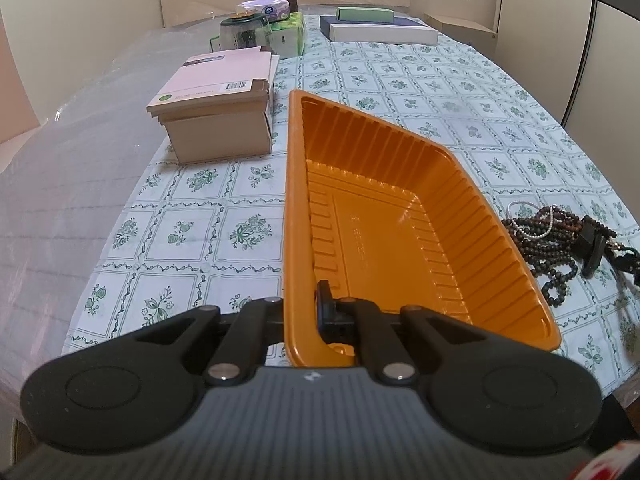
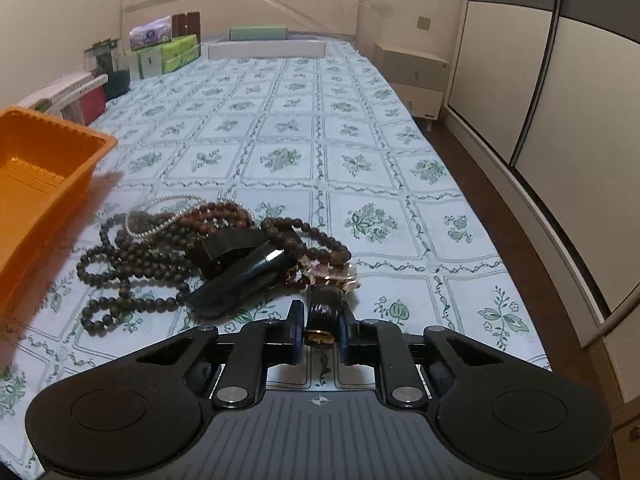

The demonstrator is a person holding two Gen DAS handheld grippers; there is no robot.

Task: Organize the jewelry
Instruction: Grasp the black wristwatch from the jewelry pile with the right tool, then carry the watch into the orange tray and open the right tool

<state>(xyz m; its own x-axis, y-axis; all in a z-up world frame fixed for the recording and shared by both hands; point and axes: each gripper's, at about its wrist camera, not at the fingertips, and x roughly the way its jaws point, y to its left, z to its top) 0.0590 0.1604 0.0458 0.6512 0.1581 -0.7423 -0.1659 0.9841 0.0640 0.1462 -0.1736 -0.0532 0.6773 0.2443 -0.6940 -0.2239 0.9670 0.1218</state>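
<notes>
Orange tray (image 1: 400, 216) empty, wall pinched by left gripper (image 1: 304, 312); dark strap (image 2: 324, 308) pinched by right gripper (image 2: 319, 330); bead pile (image 2: 160, 248) unsorted on bed (image 2: 360, 140).

Cardboard boxes (image 1: 216, 112) sit near the tablecloth's (image 1: 400, 80) left edge; tissue packs (image 1: 276, 12) and flat boxes (image 1: 380, 28) line its far edge.

The left wrist view looks low along the orange tray (image 1: 400, 220) toward the far headboard; the right wrist view sits close over the bead pile (image 2: 192, 256), facing likewise. Both share tray, beads, patterned cloth (image 2: 360, 140)
</notes>
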